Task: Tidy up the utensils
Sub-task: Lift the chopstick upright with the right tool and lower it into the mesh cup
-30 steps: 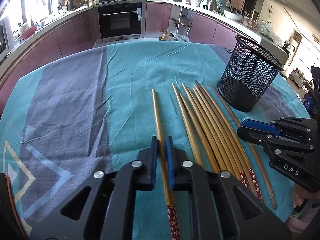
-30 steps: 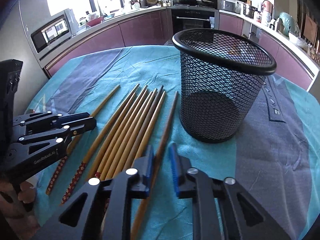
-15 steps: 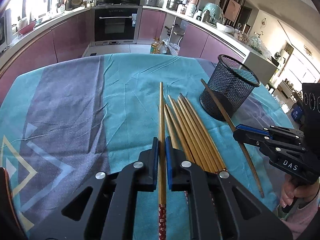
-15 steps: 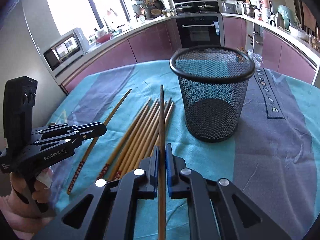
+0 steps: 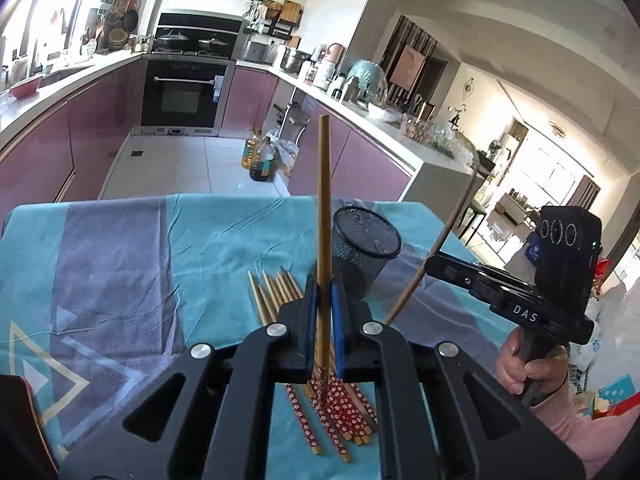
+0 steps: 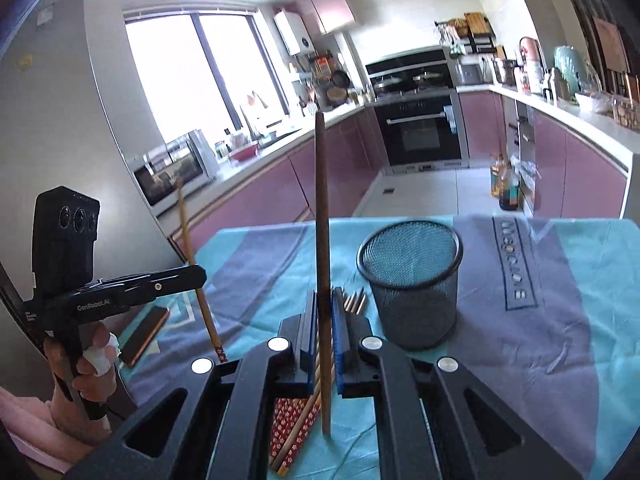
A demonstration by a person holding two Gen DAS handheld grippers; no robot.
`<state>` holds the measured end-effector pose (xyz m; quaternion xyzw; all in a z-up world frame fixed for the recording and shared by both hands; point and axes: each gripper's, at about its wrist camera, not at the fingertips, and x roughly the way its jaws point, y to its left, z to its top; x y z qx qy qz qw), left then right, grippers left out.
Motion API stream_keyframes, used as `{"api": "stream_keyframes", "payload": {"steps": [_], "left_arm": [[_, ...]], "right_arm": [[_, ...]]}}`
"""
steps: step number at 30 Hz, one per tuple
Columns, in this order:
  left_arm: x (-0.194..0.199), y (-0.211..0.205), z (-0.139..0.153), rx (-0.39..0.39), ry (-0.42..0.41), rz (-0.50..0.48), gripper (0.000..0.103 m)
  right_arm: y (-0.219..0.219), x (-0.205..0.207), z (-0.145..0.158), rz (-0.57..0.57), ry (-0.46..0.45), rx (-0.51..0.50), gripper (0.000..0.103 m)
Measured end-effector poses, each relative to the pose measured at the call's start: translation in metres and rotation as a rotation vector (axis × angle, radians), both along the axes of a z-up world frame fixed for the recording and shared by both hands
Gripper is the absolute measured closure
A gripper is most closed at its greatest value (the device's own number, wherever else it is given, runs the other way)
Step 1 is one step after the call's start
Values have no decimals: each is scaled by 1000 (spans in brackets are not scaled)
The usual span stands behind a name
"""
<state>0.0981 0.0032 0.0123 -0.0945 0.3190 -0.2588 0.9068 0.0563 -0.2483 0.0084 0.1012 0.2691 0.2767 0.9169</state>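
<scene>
- Up close, the left gripper [image 5: 323, 312] is clamping a patterned-end chopstick [image 5: 322, 216] near its decorated end, tip pointing up, ready for tipping into a container.
- The right gripper [image 6: 323, 320] is doing likewise, pinching a plain brown chopstick [image 6: 321, 216] low down so the long part is standing free.
- Beneath them, the remaining chopsticks [image 5: 276, 294] are lying bundled on the teal tablecloth [image 5: 208, 240], waiting.
- Just beyond, the mesh holder [image 6: 412, 280] is standing upright and looks empty, presumably their destination.
</scene>
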Motion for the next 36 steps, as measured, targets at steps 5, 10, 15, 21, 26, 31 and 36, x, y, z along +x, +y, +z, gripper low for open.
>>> {"api": "stream_keyframes", "payload": {"steps": [5, 10, 15, 21, 26, 31, 36], "left_arm": [[3, -5, 30, -38, -72, -1, 96], [18, -17, 56, -56, -120, 12, 95], [32, -34, 79, -63, -163, 4, 95], [51, -52, 84, -68, -180, -4, 96], [63, -68, 87, -48, -187, -2, 96], [74, -84, 76, 8, -173, 1, 95], [82, -96, 55, 63, -139, -15, 95]], "right_arm": [[-13, 1, 26, -17, -77, 17, 97], [-25, 7, 57, -28, -131, 29, 97], [-31, 19, 72, -45, -160, 19, 97], [-40, 31, 78, -67, -171, 18, 97], [-50, 42, 84, -101, -185, 46, 97], [-53, 57, 77, -120, -161, 32, 97], [-41, 67, 56, -94, -87, -31, 97]]}}
